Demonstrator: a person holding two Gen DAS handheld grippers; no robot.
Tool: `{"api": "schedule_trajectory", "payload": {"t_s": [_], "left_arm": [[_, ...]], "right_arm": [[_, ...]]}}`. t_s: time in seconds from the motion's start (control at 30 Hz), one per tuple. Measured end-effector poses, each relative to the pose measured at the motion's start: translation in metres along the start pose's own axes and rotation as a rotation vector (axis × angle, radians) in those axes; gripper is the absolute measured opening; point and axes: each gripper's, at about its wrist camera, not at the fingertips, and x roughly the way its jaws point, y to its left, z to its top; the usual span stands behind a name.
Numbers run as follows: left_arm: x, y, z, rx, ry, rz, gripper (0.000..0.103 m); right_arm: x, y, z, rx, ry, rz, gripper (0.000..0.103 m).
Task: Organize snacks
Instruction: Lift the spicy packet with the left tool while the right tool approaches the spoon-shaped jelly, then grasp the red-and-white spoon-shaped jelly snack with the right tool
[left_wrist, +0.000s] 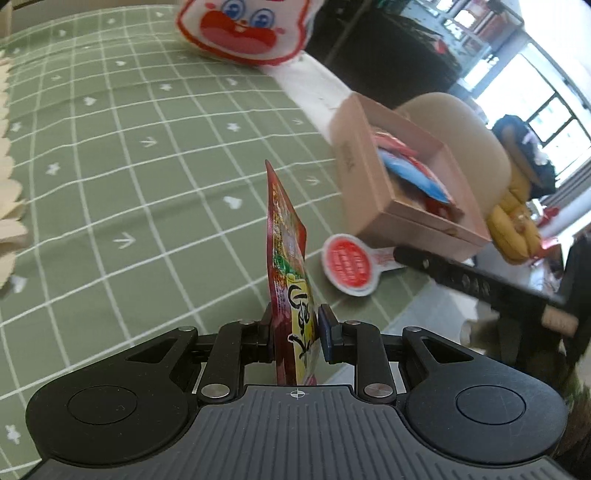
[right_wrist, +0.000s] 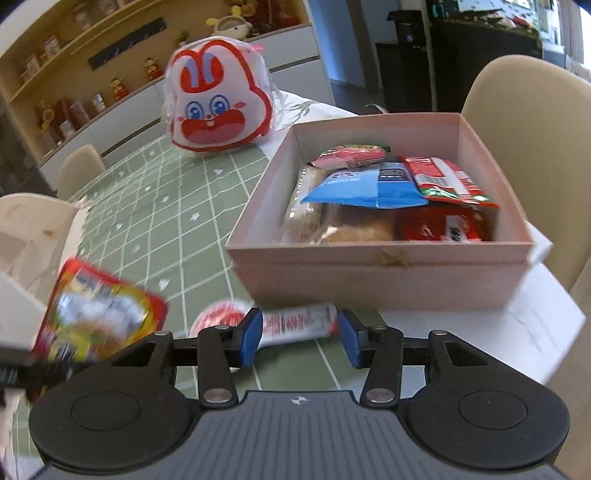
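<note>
Clamped edge-on in the left gripper (left_wrist: 295, 332), a red snack packet (left_wrist: 286, 236) is pointing toward the pink box (left_wrist: 364, 177), while the right gripper (right_wrist: 297, 334) is spreading its fingers (right_wrist: 248, 338) beside a lollipop-shaped packet (right_wrist: 295, 325).

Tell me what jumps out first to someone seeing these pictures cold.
The rabbit-face bag, white with red trim, stands at the far end of the green checked tablecloth. Next is the pink box on the right, already packed with snack packets. Closest in, the left gripper has its jaws shut on a red and yellow snack packet held on edge.
</note>
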Motion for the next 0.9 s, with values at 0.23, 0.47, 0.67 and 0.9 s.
{"api": "schedule_trajectory", "payload": {"t_s": [0.23,0.47,0.67,0.9], "left_arm": [[0.003,0.014,0.002,-0.034,-0.012,0.033,0.026],[0.005,0.024,0.002,-0.084,-0.011,0.043,0.027],[0.001,0.023,-0.003,-0.072,-0.012,0.043,0.027],[-0.009,0.033,-0.009,-0.102,-0.020,0.046,0.027]], "right_arm": [[0.011,0.006,-0.007,0.022,0.108,0.079,0.029],[-0.015,0.049,-0.019,-0.277,0.058,0.072,0.044],[0.007,0.068,0.003,-0.240,0.038,0.132,0.049],[0.045,0.100,0.015,-0.345,0.087,0.144,0.041]]}}
